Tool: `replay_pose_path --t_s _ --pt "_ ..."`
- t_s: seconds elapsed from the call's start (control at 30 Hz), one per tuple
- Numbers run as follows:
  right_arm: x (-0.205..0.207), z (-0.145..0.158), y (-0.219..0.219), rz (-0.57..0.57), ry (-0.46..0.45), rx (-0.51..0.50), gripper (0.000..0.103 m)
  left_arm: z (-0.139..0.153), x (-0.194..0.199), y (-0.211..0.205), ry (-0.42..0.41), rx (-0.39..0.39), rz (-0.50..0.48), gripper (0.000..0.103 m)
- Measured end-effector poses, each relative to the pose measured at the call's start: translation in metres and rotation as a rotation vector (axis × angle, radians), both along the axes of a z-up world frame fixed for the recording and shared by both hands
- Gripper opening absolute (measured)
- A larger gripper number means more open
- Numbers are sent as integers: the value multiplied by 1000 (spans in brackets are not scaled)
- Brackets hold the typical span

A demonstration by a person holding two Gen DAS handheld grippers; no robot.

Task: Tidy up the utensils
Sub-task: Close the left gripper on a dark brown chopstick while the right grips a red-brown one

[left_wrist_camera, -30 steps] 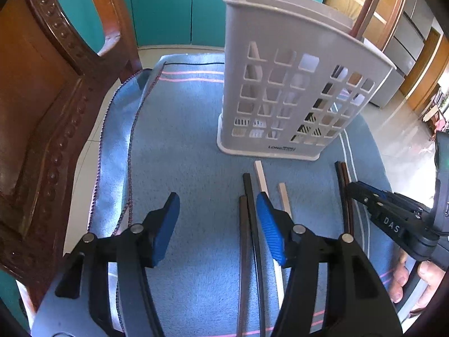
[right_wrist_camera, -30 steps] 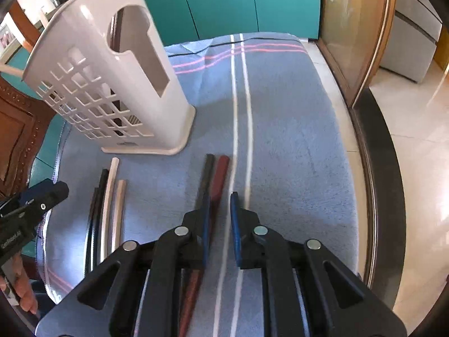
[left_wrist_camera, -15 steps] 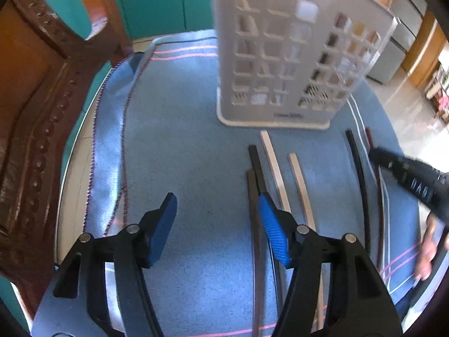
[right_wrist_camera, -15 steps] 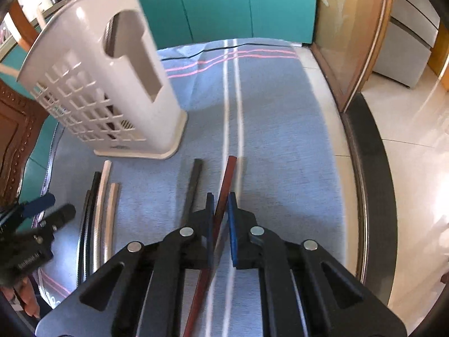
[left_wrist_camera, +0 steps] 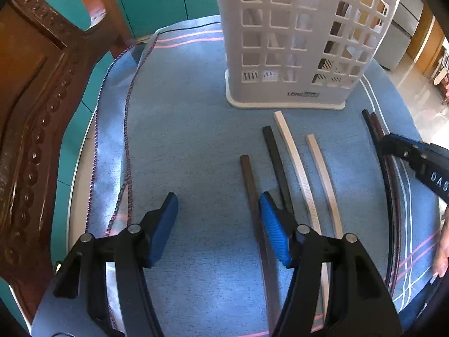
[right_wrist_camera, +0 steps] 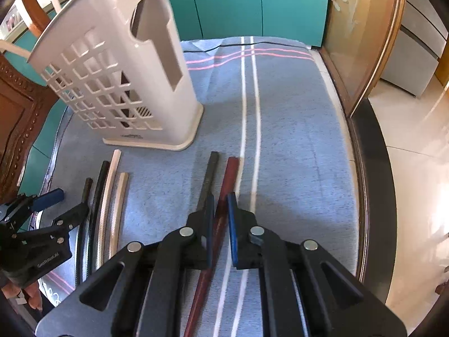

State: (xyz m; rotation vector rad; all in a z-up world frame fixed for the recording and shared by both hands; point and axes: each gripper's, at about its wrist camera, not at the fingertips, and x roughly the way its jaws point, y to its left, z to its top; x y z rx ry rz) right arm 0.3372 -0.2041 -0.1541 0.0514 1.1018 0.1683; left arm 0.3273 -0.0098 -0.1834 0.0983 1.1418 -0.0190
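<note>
A white slotted utensil holder (left_wrist_camera: 294,42) (right_wrist_camera: 118,84) stands upright on the blue cloth (left_wrist_camera: 182,126), with some sticks inside it. In front of it lie a dark brown chopstick (left_wrist_camera: 248,174), a black one (left_wrist_camera: 276,154), a silver-white one (left_wrist_camera: 291,151) and a beige one (left_wrist_camera: 320,157). My left gripper (left_wrist_camera: 219,210) (right_wrist_camera: 66,205) hangs open, its right finger over the dark pair and nothing between the pads. My right gripper (right_wrist_camera: 221,199) (left_wrist_camera: 415,157) is shut on a red-brown chopstick (right_wrist_camera: 231,174). Another black chopstick (right_wrist_camera: 210,171) lies just left of it on the cloth.
A carved wooden chair (left_wrist_camera: 33,112) stands close on the left of the table. Teal cabinets (right_wrist_camera: 252,2) are behind. A wood-framed glass door (right_wrist_camera: 362,42) and the table's dark rim (right_wrist_camera: 373,185) run along the right. A person's fingers (left_wrist_camera: 442,250) show at the right edge.
The right pads have shut on the red-brown chopstick, which has swung away from the black one beside it. The left gripper has sunk toward the chopsticks, still open.
</note>
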Motion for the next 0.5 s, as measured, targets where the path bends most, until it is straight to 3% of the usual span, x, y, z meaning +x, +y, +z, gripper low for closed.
replay_pose_path --t_s 0.27,0.5 --pt "4 -5 7 -1 -12 -31 11 -1 1 -10 -31 68 3 62" --pt "6 -7 11 -10 -34 -59 11 0 1 -11 -32 68 5 65"
